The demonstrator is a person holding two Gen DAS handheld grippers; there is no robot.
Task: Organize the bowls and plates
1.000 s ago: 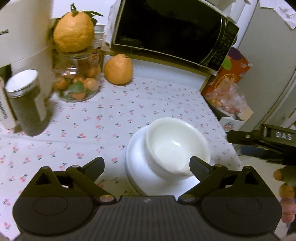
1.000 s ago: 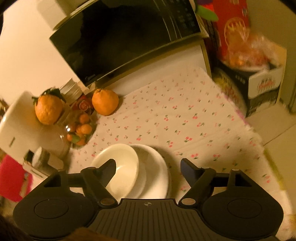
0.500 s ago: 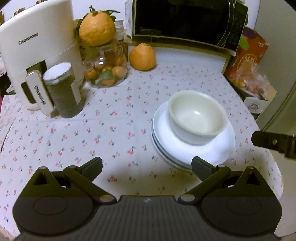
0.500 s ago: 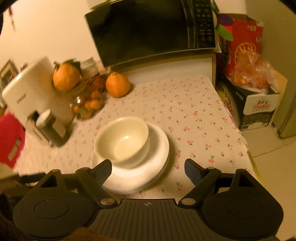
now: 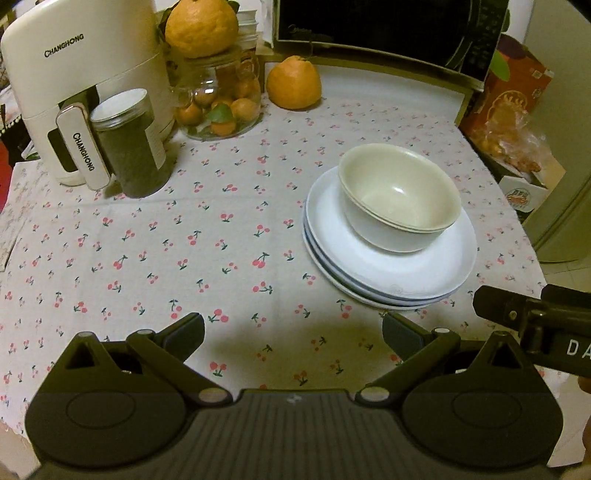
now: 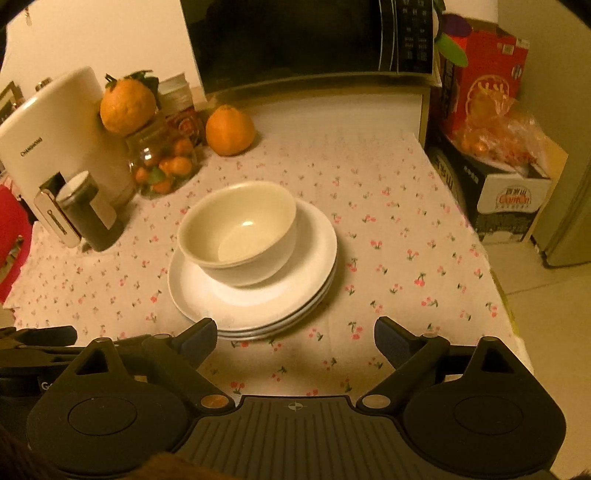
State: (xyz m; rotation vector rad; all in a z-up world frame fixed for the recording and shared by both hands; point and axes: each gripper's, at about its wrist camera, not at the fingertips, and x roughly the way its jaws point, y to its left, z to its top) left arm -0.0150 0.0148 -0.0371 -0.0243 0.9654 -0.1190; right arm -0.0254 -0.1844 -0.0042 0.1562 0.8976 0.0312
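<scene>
Nested cream bowls (image 5: 399, 206) (image 6: 240, 236) sit on a stack of white plates (image 5: 424, 273) (image 6: 295, 291) on the cherry-print tablecloth (image 5: 166, 251). My left gripper (image 5: 293, 328) hangs open over bare cloth, near and left of the stack, with nothing between its fingers. My right gripper (image 6: 295, 334) is near the stack's front edge. Its jaws are opening, and nothing is pressed between them. Part of the right gripper's body shows at the right edge of the left wrist view, apart from the plates.
At the back stand a white appliance (image 5: 77, 81), a dark jar with a metal lid (image 5: 129, 144), a glass jar of small oranges (image 5: 218, 99), two large oranges (image 5: 293, 83) and a microwave (image 5: 388, 33). Boxes and bagged fruit (image 6: 498, 147) sit right of the table's edge (image 6: 495, 280).
Both grippers have pulled back from the bowls and plates, so the stack looks smaller and farther away. The right gripper's fingers stand wider apart and its view has rolled level.
</scene>
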